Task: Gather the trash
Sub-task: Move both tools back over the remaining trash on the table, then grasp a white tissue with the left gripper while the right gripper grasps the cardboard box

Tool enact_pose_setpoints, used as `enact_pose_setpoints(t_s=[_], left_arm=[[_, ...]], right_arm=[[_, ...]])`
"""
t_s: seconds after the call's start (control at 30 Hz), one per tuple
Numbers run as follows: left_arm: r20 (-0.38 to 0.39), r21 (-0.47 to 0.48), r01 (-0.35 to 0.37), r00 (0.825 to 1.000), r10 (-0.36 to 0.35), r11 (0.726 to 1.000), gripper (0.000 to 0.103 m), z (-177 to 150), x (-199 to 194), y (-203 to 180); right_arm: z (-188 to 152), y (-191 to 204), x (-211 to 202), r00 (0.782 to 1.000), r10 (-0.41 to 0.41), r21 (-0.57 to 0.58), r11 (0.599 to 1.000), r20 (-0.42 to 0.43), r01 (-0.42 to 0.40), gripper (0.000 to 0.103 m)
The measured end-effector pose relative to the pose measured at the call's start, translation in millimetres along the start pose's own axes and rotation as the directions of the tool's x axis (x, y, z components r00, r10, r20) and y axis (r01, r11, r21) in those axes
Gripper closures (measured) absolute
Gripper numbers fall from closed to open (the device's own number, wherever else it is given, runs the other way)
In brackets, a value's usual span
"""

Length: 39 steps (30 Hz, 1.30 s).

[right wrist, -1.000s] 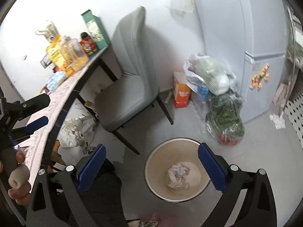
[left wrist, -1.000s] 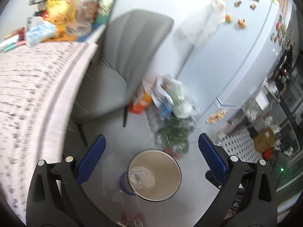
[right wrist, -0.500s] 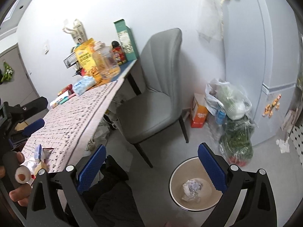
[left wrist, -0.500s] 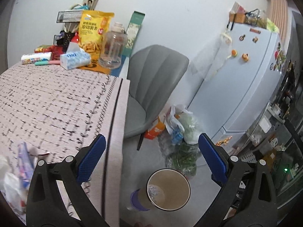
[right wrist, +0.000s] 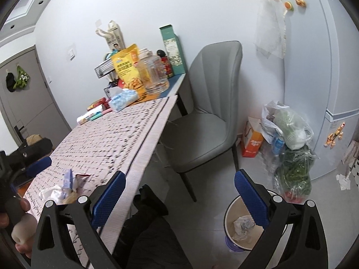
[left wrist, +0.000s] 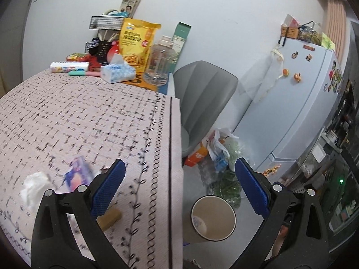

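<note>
A beige waste bin (left wrist: 213,218) (right wrist: 231,224) stands on the floor beside the table, with crumpled paper (right wrist: 243,223) inside. On the near table edge lie a crumpled white tissue (left wrist: 33,187) (right wrist: 51,194), a purple wrapper (left wrist: 77,176) (right wrist: 68,179) and a tan piece (left wrist: 110,218). My left gripper (left wrist: 179,190) hangs open above the table edge and bin, holding nothing. My right gripper (right wrist: 179,192) is open over the floor, right of the table, empty. The left gripper's blue pad (right wrist: 38,167) shows at that view's left edge.
A grey chair (right wrist: 208,121) stands by the table (left wrist: 89,123). Snack bag (left wrist: 138,42), clear jar (left wrist: 159,63), tissue pack (left wrist: 116,74) and boxes crowd the table's far end. Plastic bags (right wrist: 289,134) and an orange carton (right wrist: 251,142) sit by the fridge (left wrist: 303,103). A dark trouser leg (right wrist: 148,231) is below.
Both grippers have risen and tilted up from over the bin towards the table; the trash on the table edge has come into view. Both stayed open.
</note>
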<state>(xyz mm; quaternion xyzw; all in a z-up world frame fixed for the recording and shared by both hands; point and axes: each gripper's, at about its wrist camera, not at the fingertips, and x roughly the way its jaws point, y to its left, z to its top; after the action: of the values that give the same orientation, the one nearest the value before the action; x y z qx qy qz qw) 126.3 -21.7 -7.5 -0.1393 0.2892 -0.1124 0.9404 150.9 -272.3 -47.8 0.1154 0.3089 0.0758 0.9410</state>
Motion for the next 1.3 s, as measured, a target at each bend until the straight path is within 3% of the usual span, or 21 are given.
enact_pose_setpoints(t_s=[0.17,0.53,0.73,0.87,1.03,1.13,1.27,1.3], left_arm=[[0.010,0.006,-0.044,0.999,0.044,0.999,0.006,-13,-23,22],[0.044,-0.138,-0.141,0.988,0.148,0.980,0.007,-28,-70,109],[0.002,-0.195,-0.185,0.982,0.189,0.963,0.018,-34,-66,146],[-0.028,-0.218,-0.201,0.980,0.199,0.955,0.019,-37,-54,160],[-0.077,-0.255,-0.207,0.978,0.193,0.945,0.023,-42,-31,176],[-0.091,-0.274,-0.202,0.979,0.183,0.940,0.032,-43,-22,182],[-0.088,-0.336,-0.191,0.981,0.171,0.922,0.077,-46,-19,196],[-0.082,-0.353,-0.186,0.982,0.168,0.917,0.078,-47,-20,200]], right_arm=[[-5,25,2,0.998,0.052,-0.070,0.996,-0.022,-0.053,0.008],[-20,78,14,0.989,0.111,-0.146,0.982,-0.095,-0.124,0.008],[-26,104,15,0.980,0.163,-0.186,0.966,-0.111,-0.181,0.008],[-36,122,29,0.957,0.210,-0.187,0.951,-0.199,-0.247,0.008],[-50,145,44,0.937,0.211,-0.227,0.934,-0.278,-0.277,0.008],[-55,155,51,0.928,0.209,-0.240,0.927,-0.308,-0.288,0.008],[-56,163,58,0.920,0.203,-0.257,0.920,-0.334,-0.296,0.008],[-56,166,60,0.919,0.202,-0.261,0.918,-0.340,-0.298,0.008]])
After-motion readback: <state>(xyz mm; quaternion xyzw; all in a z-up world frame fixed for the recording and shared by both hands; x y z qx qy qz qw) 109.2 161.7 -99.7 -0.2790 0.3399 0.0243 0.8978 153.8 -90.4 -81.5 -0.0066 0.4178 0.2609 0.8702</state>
